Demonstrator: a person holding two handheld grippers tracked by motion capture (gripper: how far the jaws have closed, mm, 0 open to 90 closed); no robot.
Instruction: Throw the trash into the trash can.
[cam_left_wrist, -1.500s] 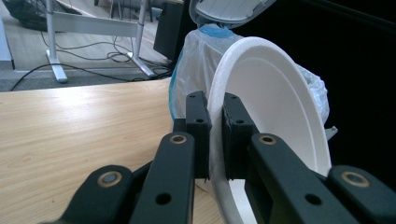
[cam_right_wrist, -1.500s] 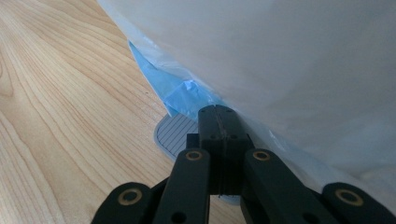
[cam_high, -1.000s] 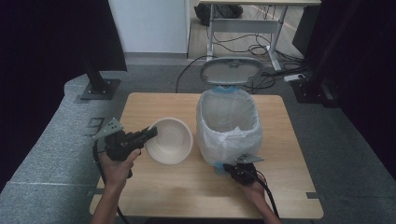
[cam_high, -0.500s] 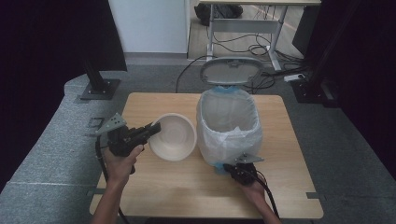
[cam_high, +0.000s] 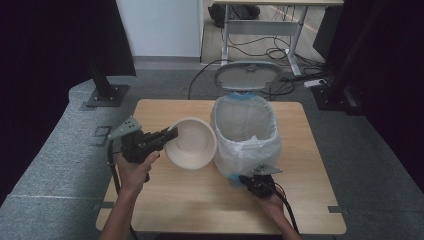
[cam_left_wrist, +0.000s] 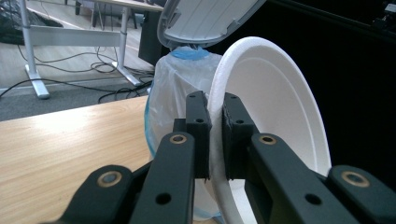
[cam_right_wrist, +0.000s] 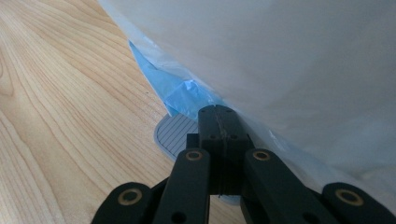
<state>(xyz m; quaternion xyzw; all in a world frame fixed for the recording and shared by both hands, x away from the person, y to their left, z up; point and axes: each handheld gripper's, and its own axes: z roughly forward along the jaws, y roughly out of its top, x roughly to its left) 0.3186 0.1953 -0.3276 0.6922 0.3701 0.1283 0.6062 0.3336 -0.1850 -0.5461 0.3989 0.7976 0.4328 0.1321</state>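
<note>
A white foam bowl (cam_high: 192, 144) hangs tilted above the table, and my left gripper (cam_high: 172, 134) is shut on its near rim. In the left gripper view the jaws (cam_left_wrist: 215, 126) pinch the bowl (cam_left_wrist: 275, 102) edge-on. Just right of it stands a pedal bin (cam_high: 245, 131) lined with a white plastic bag, its grey lid (cam_high: 248, 76) standing open. My right gripper (cam_high: 248, 179) is at the bin's foot. It (cam_right_wrist: 218, 116) is shut with nothing between its jaws, its tips resting on the grey ribbed pedal (cam_right_wrist: 172, 133).
The wooden table (cam_high: 165, 200) has bare surface in front and to the left. The bag (cam_right_wrist: 289, 60) bulges over the right gripper, with blue plastic (cam_right_wrist: 180, 91) at the base. Beyond the table are a desk frame (cam_high: 260, 25), floor cables and black stands.
My left gripper has carried the bowl to the right and slightly up, so it now sits close beside the bin. The right gripper has stayed on the pedal.
</note>
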